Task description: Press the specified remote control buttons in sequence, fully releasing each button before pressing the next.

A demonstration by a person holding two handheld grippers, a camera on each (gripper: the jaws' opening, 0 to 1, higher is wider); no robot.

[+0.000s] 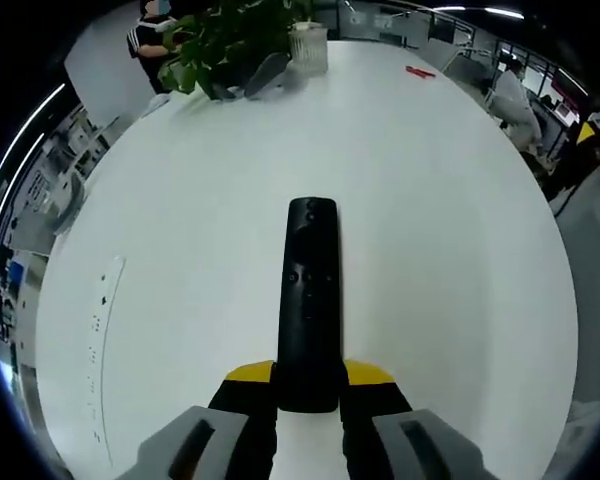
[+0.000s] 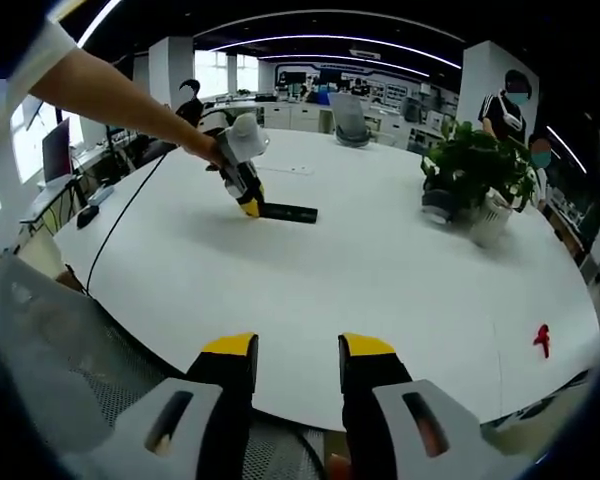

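A long black remote control (image 1: 310, 300) lies flat on the white round table (image 1: 440, 230), pointing away from me. My left gripper (image 1: 308, 376) is shut on its near end, yellow-tipped jaws on either side. In the right gripper view the same remote (image 2: 290, 212) rests far across the table (image 2: 380, 290), held at one end by the left gripper (image 2: 246, 196) in a person's outstretched hand. My right gripper (image 2: 297, 352) hovers at the table's near edge, open, with nothing between its jaws.
A leafy plant (image 1: 230, 40) (image 2: 475, 165) in a white pot (image 1: 308, 47) stands at the table's far side. A small red item (image 1: 420, 72) (image 2: 542, 338) lies near the rim. A mesh chair back (image 2: 60, 350) is beside me. People stand around the office.
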